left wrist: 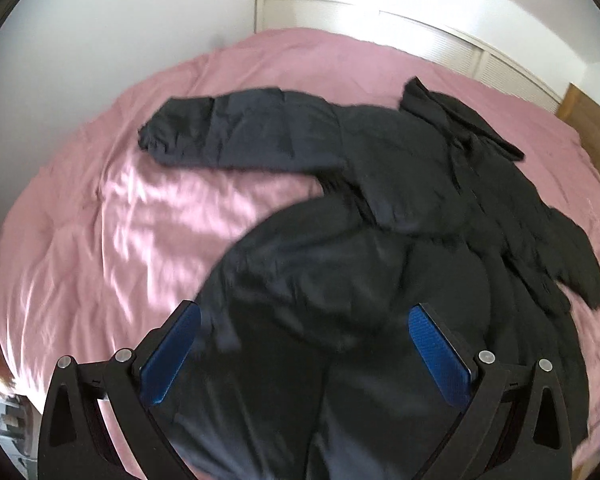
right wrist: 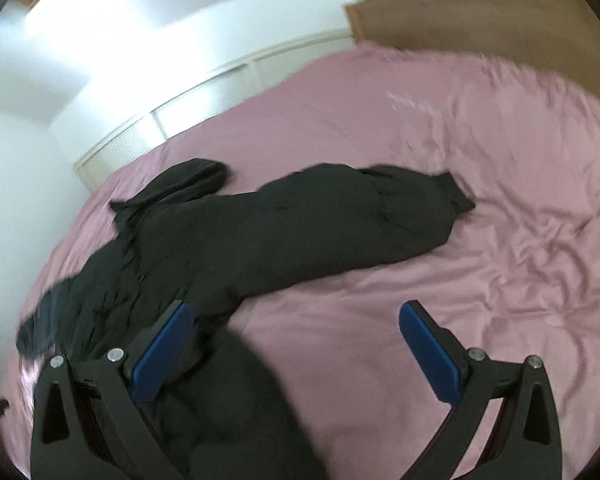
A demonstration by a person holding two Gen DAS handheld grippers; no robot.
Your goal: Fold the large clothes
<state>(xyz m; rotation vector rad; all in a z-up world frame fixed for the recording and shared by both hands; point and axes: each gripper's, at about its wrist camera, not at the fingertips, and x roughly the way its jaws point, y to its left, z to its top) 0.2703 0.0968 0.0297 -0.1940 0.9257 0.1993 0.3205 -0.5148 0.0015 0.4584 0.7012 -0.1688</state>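
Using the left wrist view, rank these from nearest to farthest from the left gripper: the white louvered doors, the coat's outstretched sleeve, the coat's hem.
1. The coat's hem, lying right between the open fingers of the left gripper.
2. The outstretched sleeve, farther up the pink bed, toward the left.
3. The white louvered doors, beyond the bed's far edge.

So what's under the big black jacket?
The black jacket lies spread on a pink bedspread, which shows all around it. Whether anything else is hidden beneath it can't be seen.
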